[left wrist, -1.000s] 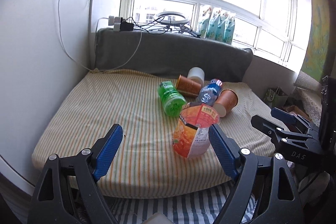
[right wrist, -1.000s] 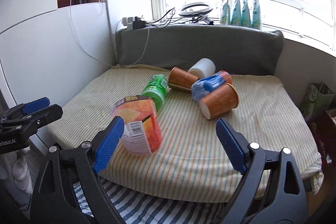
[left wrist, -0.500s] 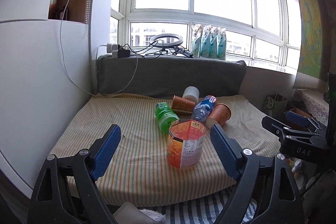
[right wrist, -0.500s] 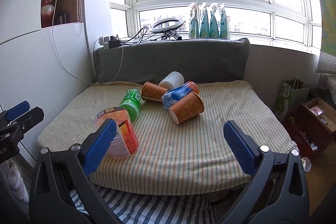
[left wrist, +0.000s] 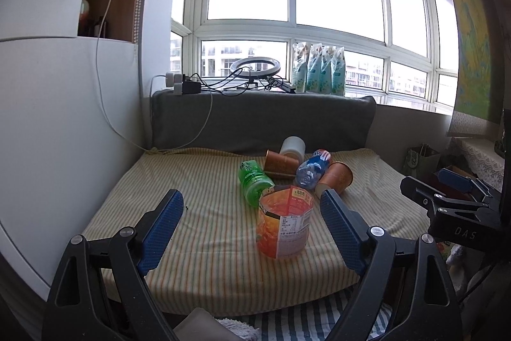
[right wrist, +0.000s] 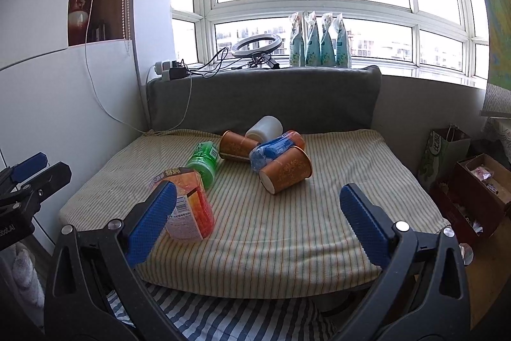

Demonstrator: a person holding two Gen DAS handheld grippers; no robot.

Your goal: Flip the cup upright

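Orange printed cup (left wrist: 284,221): stands mouth-up on the striped bed (left wrist: 204,232), just ahead of the left tool (left wrist: 250,232) and nearer its right finger; the soft bedding could tip it if a finger brushed it. Left tool and right tool (right wrist: 255,226): both spread wide, empty, level, short of the bed edge.

Left gripper (left wrist: 250,227) wide open, empty, held level. Right gripper (right wrist: 257,219) wide open, empty, level, to its right.

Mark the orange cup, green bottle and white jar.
orange cup (left wrist: 284,224), left wrist view, label on its side
green bottle (right wrist: 202,162), right wrist view, body
white jar (right wrist: 265,128), right wrist view, side wall
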